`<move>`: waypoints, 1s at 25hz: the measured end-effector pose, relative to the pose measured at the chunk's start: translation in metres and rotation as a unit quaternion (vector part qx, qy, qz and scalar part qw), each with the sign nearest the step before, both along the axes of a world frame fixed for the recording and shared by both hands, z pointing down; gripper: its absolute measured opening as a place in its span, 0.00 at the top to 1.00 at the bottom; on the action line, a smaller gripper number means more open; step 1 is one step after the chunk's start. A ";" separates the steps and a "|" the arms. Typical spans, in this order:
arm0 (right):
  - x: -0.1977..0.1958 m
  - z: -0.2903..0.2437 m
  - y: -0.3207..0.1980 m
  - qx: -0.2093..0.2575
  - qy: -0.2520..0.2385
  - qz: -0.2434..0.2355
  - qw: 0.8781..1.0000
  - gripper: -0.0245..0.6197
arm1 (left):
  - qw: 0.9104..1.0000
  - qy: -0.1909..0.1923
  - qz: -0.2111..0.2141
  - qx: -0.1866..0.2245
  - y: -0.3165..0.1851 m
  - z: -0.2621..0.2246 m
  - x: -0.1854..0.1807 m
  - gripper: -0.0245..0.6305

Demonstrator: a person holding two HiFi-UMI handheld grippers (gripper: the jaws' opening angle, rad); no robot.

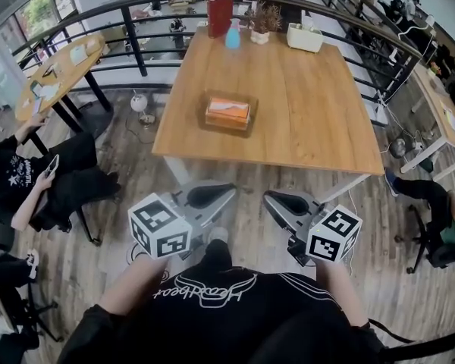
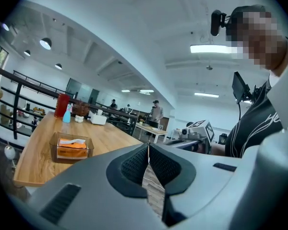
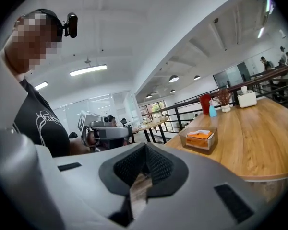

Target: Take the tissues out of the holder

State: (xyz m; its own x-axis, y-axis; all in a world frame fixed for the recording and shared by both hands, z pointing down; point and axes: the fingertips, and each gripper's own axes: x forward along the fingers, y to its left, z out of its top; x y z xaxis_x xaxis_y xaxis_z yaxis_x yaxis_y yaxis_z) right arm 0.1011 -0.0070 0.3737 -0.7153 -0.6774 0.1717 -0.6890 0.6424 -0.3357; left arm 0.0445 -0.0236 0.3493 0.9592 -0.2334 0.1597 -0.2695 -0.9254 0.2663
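A clear tissue holder (image 1: 227,113) with an orange tissue pack and a white tissue sticking out of the top stands on the wooden table (image 1: 303,127), near its front left. It also shows as the holder (image 2: 74,146) in the left gripper view and the holder (image 3: 199,139) in the right gripper view. Both grippers hang close to my body, short of the table's front edge and well away from the holder. The left gripper (image 1: 208,195) (image 2: 148,147) is shut and empty. The right gripper (image 1: 288,202) (image 3: 145,150) is also shut with nothing in it.
At the table's far edge stand a red box (image 1: 219,15), a blue bottle (image 1: 233,35), a small plant (image 1: 264,20) and a white container (image 1: 304,36). A dark railing (image 1: 136,29) runs behind. A seated person (image 1: 15,180) and a round table (image 1: 57,70) are at the left.
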 end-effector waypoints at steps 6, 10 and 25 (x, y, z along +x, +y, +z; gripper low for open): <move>0.006 0.004 -0.087 -0.016 -0.001 0.015 1.000 0.93 | 1.000 -0.009 0.011 -0.022 -0.090 0.007 0.005 0.94; 0.007 0.009 -0.147 -0.030 0.000 0.025 0.999 0.93 | 0.999 -0.009 0.017 -0.035 -0.153 0.013 0.008 0.94; 0.017 0.025 -0.293 -0.039 0.016 0.043 0.998 0.93 | 0.998 -0.021 0.044 -0.047 -0.307 0.035 0.013 0.94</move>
State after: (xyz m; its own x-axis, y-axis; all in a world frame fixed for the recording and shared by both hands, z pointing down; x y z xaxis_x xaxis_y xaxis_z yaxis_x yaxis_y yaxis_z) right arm 0.1182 -0.2999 0.3988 -0.6487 -0.7198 0.2473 -0.7513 0.5535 -0.3594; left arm 0.0579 -0.3306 0.3843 0.9676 -0.1297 0.2167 -0.2001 -0.9173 0.3442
